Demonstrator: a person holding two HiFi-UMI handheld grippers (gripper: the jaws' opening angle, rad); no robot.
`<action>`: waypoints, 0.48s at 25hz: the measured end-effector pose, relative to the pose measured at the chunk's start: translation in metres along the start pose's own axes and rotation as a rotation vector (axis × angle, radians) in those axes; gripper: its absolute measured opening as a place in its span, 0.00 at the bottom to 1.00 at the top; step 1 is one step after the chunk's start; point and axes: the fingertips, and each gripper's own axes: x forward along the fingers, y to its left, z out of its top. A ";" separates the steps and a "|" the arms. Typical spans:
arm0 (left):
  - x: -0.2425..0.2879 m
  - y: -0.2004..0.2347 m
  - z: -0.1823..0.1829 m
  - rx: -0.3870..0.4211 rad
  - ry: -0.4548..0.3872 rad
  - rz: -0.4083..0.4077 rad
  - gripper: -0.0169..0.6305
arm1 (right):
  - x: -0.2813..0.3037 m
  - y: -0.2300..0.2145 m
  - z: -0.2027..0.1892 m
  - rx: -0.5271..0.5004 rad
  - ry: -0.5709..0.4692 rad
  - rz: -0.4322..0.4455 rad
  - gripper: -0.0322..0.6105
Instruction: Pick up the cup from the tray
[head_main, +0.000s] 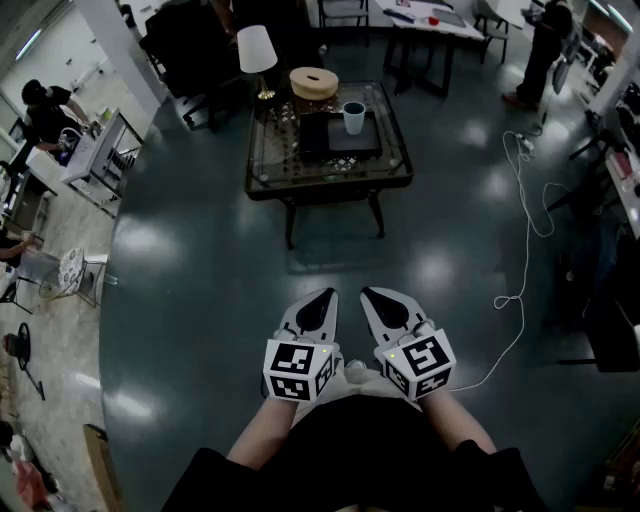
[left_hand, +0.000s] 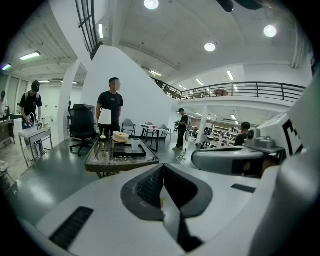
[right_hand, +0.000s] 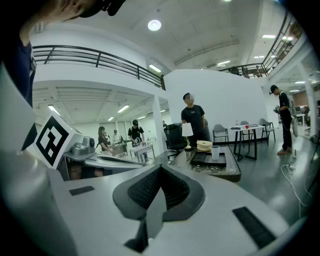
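Observation:
A pale cup (head_main: 354, 117) stands upright on a dark tray (head_main: 338, 135) on a glass-topped coffee table (head_main: 328, 172), far ahead across the floor. The cup (left_hand: 135, 144) and tray (left_hand: 129, 150) look small and distant in the left gripper view, as do the cup (right_hand: 215, 152) and tray (right_hand: 208, 159) in the right gripper view. My left gripper (head_main: 324, 302) and right gripper (head_main: 377, 299) hang side by side close to my body, well short of the table. Both are shut with nothing between the jaws.
On the table also stand a lamp with a white shade (head_main: 256, 50) and a round tan roll (head_main: 313, 82). A person (left_hand: 110, 107) stands behind the table. A white cable (head_main: 528, 215) snakes over the floor to the right. Desks and other people line the room's edges.

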 end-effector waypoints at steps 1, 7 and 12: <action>0.000 0.000 0.001 0.002 -0.002 0.000 0.04 | 0.000 0.000 0.001 0.000 -0.002 -0.002 0.07; -0.002 -0.001 0.001 0.003 -0.009 0.005 0.04 | -0.003 0.001 -0.001 -0.009 -0.002 -0.002 0.07; -0.004 0.002 0.001 0.017 -0.005 0.011 0.04 | -0.001 0.004 0.003 0.006 -0.019 0.009 0.07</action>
